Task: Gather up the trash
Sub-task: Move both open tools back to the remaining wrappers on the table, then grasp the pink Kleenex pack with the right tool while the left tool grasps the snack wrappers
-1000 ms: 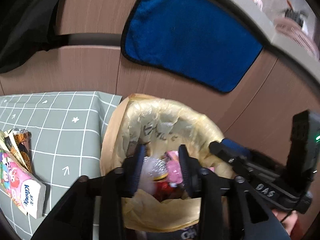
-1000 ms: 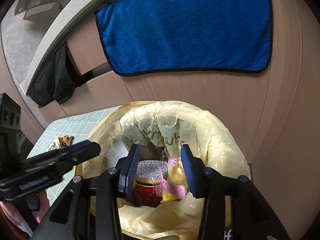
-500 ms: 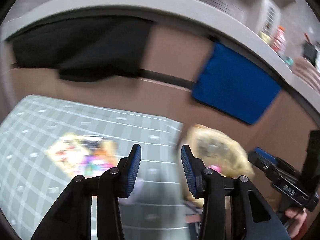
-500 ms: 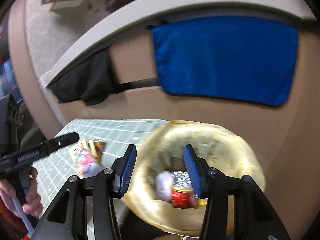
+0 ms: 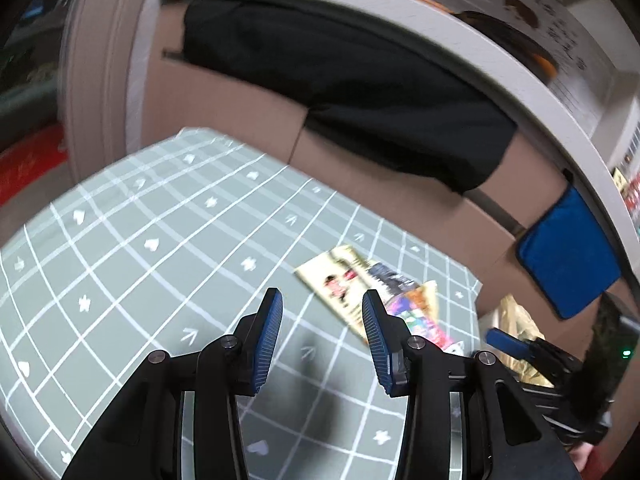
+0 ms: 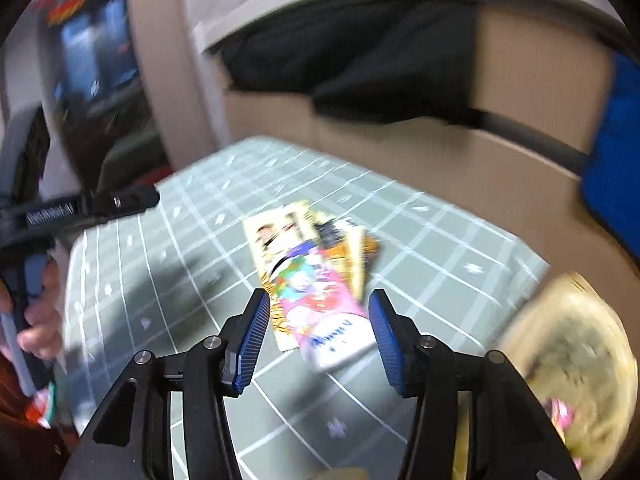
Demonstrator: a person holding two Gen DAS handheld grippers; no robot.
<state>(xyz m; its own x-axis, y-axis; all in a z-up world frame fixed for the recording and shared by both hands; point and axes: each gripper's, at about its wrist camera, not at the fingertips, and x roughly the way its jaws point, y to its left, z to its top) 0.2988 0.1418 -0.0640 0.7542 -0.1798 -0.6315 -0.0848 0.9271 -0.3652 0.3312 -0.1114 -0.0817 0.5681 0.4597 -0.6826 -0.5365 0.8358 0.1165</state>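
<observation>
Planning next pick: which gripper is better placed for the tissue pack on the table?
Right. The right gripper has open fingers framing the tissue pack; the left gripper faces bare tablecloth, the pack off to its right.

— How's the left black two-finger claw with blue ribbed pads (image 5: 322, 344) standing?
— Jaws parted, nothing between them, angled downward.
— And the right black claw with blue pads (image 6: 316, 338)?
— Its jaws have just been opening — nothing pressed by the pads. A hand (image 6: 38, 320) grips the left one's handle.

Domestic kitchen, pale counter edge (image 5: 500, 60) above brown cabinet fronts (image 5: 224, 108), black cloth (image 5: 360, 92) and blue towel (image 5: 568, 256) hung on rail, grid-patterned worktop (image 5: 160, 248), lined waste bin (image 6: 568, 364).
</observation>
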